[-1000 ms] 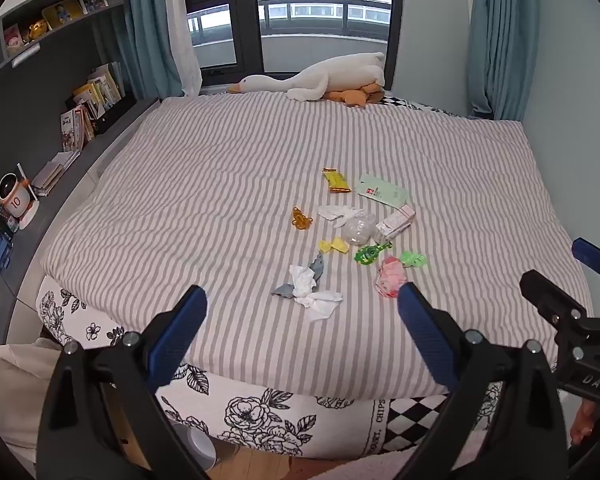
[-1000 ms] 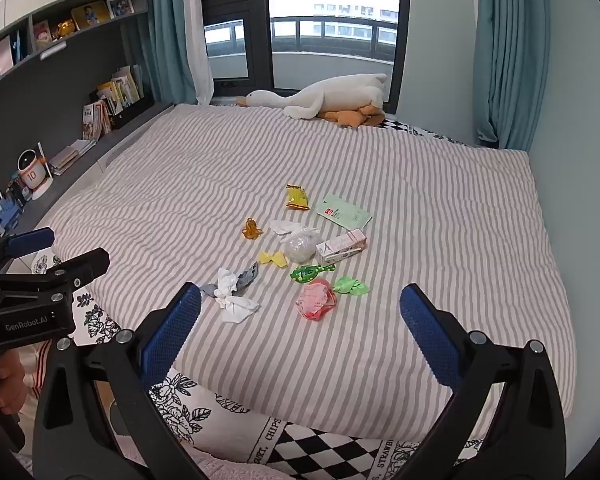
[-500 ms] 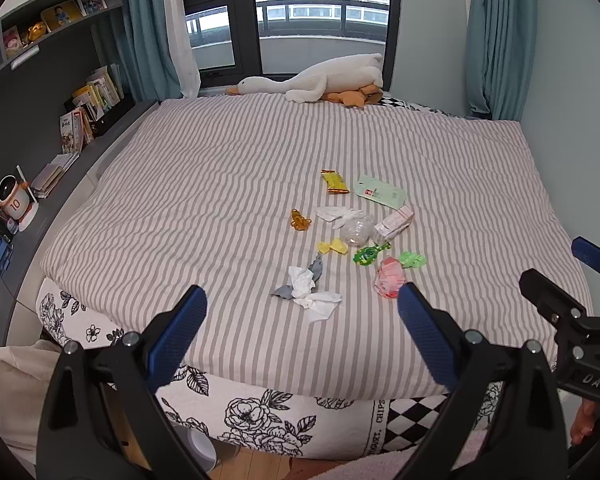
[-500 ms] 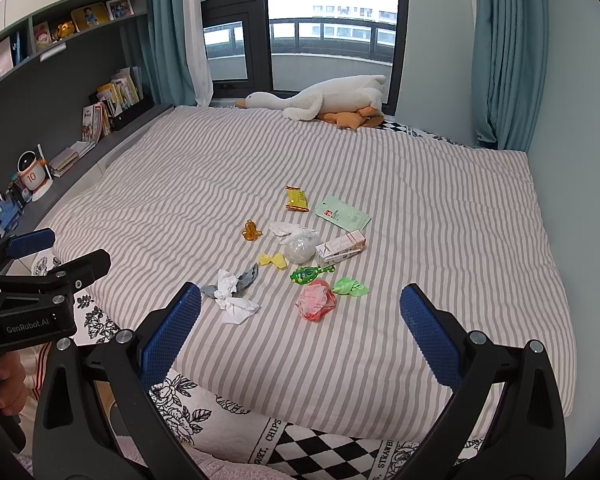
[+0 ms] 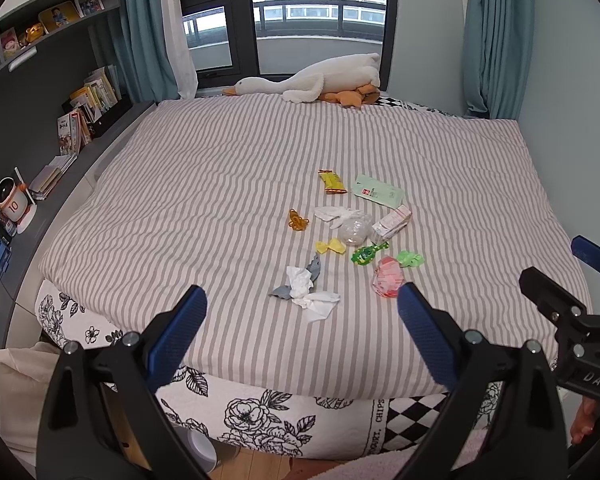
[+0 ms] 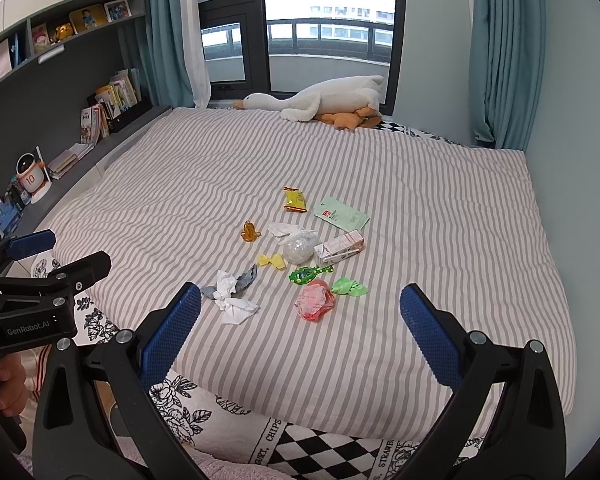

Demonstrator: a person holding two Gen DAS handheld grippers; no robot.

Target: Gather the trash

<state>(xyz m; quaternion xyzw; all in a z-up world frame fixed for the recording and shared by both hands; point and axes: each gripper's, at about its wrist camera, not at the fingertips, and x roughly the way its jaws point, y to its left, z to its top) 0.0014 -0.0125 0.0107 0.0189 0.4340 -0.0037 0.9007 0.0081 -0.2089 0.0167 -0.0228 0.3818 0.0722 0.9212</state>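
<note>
while both grippers hang short of bed (image 5: 220,168), left gripper (image 5: 300,316) wide, empty; right gripper (image 6: 300,312) wide, empty. trash clustered mid-bed, nearest: tissue (image 5: 306,290), pink wrapper (image 5: 388,278). judgement: reach nearest piece first, come down from above, pinch wad only, not sheet.

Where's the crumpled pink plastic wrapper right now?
On the striped bed cover, centre of the right wrist view: the crumpled pink plastic wrapper lies beside the light green wrapper, below the dark green one.
</note>
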